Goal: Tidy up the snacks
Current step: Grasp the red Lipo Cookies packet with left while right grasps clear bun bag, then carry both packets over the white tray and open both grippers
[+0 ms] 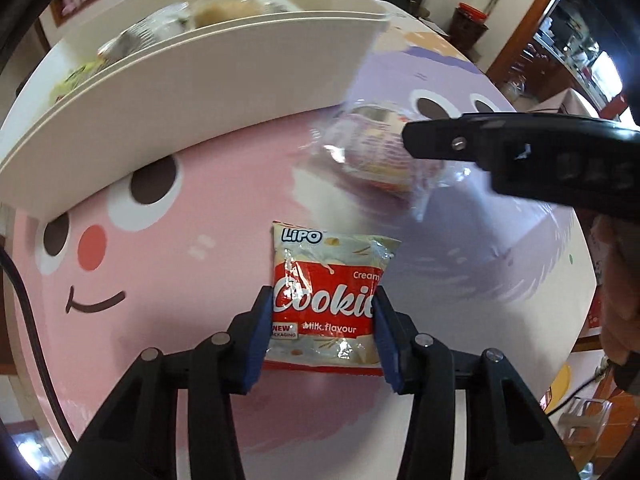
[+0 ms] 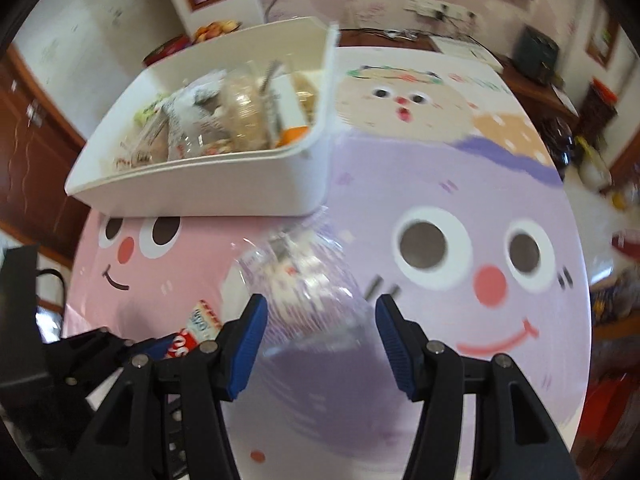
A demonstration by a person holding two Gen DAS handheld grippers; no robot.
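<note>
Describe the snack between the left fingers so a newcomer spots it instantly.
Start at the white bin on the cartoon-face tablecloth. In front of it, on the pink face, lies the cookie packet. It is opaque red and white; the neighbouring clear-wrapped snack is see-through.

Surfaces: mostly plastic and film, glossy throughout.

Cookie packet (image 1: pixel 326 300): shiny printed foil-like film, creased. Clear wrapper (image 2: pixel 304 280): transparent crinkled film. Bin (image 2: pixel 208 184): smooth white plastic, slight sheen. Table cover (image 1: pixel 180 248): smooth, glossy print. Left gripper (image 1: pixel 320 332): matt black plastic, ribbed blue pads (image 1: pixel 256 340), metal pins.
</note>
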